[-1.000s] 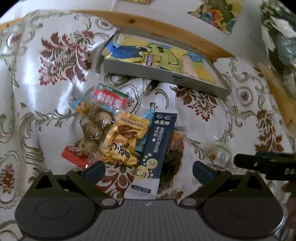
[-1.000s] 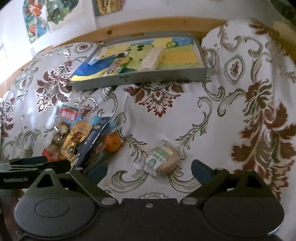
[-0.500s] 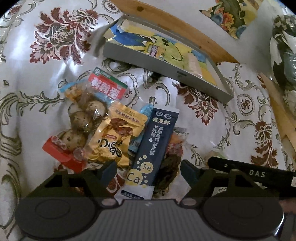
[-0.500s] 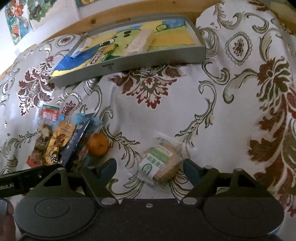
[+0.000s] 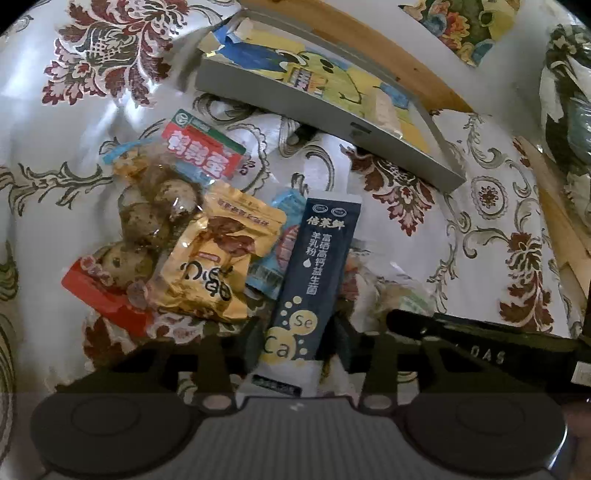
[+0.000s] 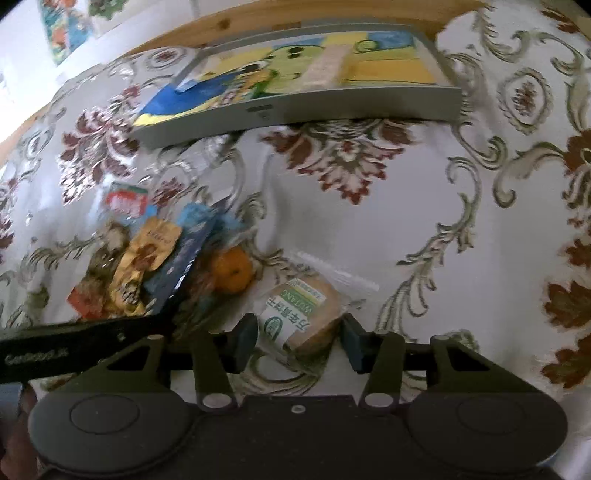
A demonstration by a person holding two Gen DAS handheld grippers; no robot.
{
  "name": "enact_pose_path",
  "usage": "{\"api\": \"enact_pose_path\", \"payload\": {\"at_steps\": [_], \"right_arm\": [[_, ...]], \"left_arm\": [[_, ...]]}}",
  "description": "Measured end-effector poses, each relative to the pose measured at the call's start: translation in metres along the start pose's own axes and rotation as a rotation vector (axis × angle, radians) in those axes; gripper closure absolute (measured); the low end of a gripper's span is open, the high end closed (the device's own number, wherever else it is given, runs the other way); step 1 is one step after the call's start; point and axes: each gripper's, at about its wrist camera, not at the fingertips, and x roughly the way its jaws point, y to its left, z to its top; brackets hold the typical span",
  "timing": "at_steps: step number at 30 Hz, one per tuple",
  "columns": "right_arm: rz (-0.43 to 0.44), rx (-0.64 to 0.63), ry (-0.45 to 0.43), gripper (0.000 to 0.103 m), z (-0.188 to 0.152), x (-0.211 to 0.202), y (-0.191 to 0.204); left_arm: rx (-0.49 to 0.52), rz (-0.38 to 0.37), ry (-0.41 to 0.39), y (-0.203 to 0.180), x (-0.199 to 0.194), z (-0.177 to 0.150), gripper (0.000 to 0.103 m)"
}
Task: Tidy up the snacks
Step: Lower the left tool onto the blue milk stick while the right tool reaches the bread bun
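— Left wrist view first: how did that gripper stand?

— The left gripper [image 5: 297, 341] was part-open, its pads flanking the lower end of the dark blue sachet [image 5: 316, 280]; whether they actually touched it I could not tell. The right gripper [image 6: 298, 338] likewise straddled the wrapped cake [image 6: 301, 314], small gaps showing either side.

— Counts, biggest down?

— One grey tray [image 6: 295, 114] holding one pale bar [image 6: 325, 68]; one egg bag [image 5: 147, 221], one golden pouch [image 5: 214, 266], one light-blue packet [image 5: 286, 240], one mandarin [image 6: 232, 273].

— And the setting?

— A glossy floral tablecloth [image 6: 424, 206], a wooden edge [image 5: 369, 44] behind the tray, then a pale wall with colourful pictures [image 5: 461, 26].
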Motion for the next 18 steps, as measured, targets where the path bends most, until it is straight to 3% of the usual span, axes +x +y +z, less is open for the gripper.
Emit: {"api": "enact_pose_path", "payload": {"at_steps": [11,18], "right_arm": [[0.030,-0.126,0.037,0.054,-0.007,0.002,0.031],[0.026,-0.121,0.028,0.054,-0.014,0.001,0.028]], "left_arm": [[0.035,0.050,-0.011,0.002,-0.009,-0.011,0.061],[0.001,0.029,-0.006,0.009,-0.011,-0.012,0.060]]}}
